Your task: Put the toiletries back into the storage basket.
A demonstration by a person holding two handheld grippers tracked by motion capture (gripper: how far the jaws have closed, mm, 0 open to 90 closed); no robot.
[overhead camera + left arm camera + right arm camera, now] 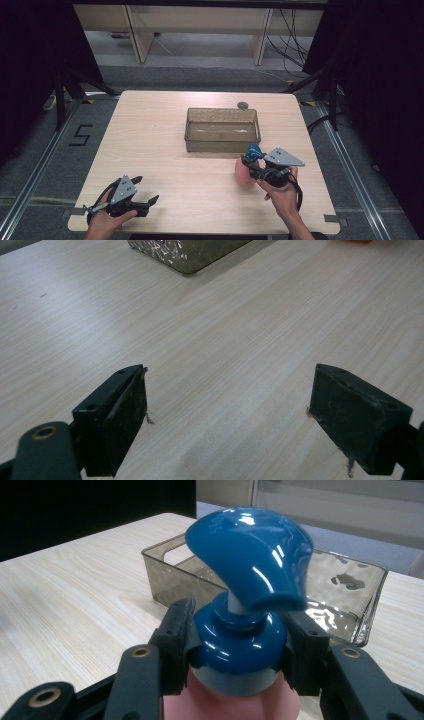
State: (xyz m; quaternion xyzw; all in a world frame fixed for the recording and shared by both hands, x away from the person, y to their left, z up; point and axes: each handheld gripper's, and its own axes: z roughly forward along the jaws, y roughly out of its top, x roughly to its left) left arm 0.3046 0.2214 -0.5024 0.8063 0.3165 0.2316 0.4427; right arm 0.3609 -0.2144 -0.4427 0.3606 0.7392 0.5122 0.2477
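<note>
Nearest me, the left gripper (145, 201) rested low over the table (150, 145), jaws spread wide with nothing between them. The right gripper (240, 645) was clamped round the blue collar of one pink pump bottle (245, 172), held just in front of the single brown tray (222, 130). I judged the glossy collar might slip, tipping the bottle against the tray's near wall.

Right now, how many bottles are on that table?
1: a pink pump bottle with a blue pump top, held by the right gripper just in front of the clear plastic bin.
</note>
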